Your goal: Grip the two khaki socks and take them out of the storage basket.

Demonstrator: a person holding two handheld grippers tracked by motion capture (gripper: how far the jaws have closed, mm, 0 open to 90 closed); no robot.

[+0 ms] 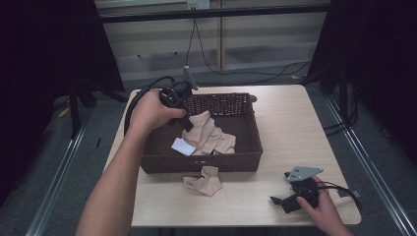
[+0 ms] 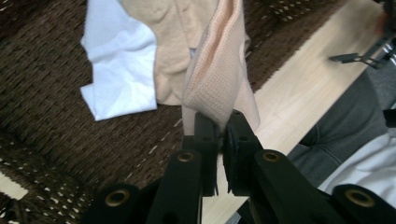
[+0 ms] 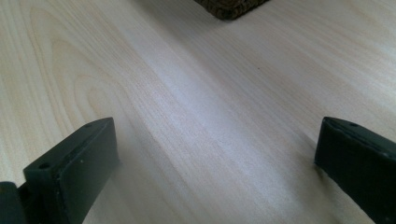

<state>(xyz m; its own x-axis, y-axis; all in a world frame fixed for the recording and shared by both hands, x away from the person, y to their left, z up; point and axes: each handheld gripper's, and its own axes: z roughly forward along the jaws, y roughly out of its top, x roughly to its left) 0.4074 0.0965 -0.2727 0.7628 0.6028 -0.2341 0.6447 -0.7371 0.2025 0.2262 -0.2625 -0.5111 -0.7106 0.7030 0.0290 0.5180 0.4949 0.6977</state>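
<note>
surface [image 1: 295, 128]: pale wood grain, smooth, matt
basket [image 1: 248, 123]: dark brown woven wicker, rough
socks [image 1: 209, 130]: beige knit cloth
jaws: black, matt

Left gripper [image 1: 187, 118] raised, jaws clamped together, right gripper [image 1: 281, 201] low, jaws spread wide

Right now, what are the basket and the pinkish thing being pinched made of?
The basket looks like dark brown woven wicker or rattan, matte: its crossing strands show. The pinkish sock, clamped in the left gripper, looks like soft knitted fabric with a fine ribbed weave.
</note>
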